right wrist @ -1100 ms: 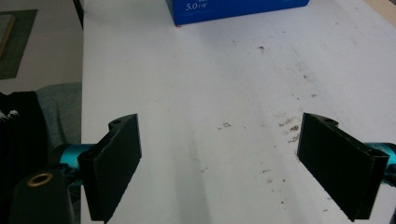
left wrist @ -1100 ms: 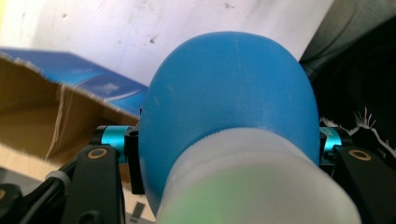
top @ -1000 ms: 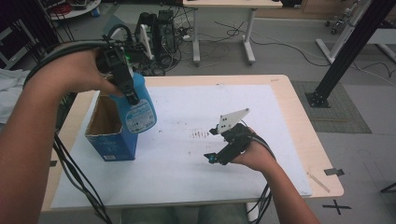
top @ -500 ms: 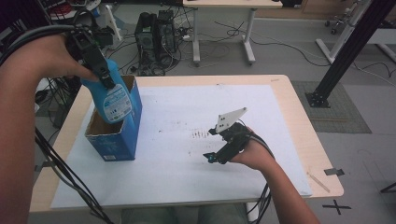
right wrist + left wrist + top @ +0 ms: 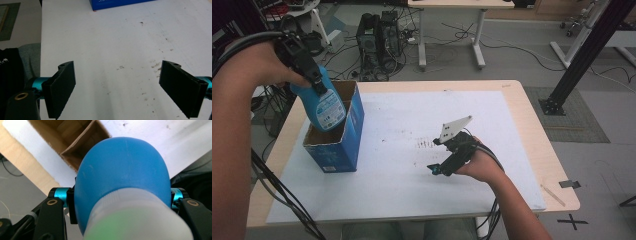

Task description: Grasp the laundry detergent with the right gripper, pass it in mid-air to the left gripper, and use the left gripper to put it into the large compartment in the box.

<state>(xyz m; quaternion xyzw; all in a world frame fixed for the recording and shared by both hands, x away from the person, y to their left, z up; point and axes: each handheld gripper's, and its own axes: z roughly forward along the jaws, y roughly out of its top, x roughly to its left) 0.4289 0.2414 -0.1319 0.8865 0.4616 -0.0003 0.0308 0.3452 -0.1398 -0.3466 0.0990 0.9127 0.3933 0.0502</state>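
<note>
A blue bottle (image 5: 324,105) with a white neck hangs tilted over the open top of a blue cardboard box (image 5: 343,142) at the table's left. My left gripper (image 5: 314,80) is shut on the bottle's upper part. In the left gripper view the bottle (image 5: 122,180) bulges between the two jaws, with the box's open mouth (image 5: 72,142) behind it. My right gripper (image 5: 436,169) rests low over the white sheet at centre right, open. Its two black pads (image 5: 62,85) stand far apart with nothing between them.
A white sheet (image 5: 412,125) with small brown specks covers most of the wooden table (image 5: 542,150). A corner of the blue box (image 5: 117,4) lies ahead of the right gripper. Cables trail off the table's front. Computer towers (image 5: 379,37) and desk legs stand on the floor behind.
My left gripper has carried the bottle up and leftward, then lowered it toward the box's open top. The right gripper has stayed where it was, open.
</note>
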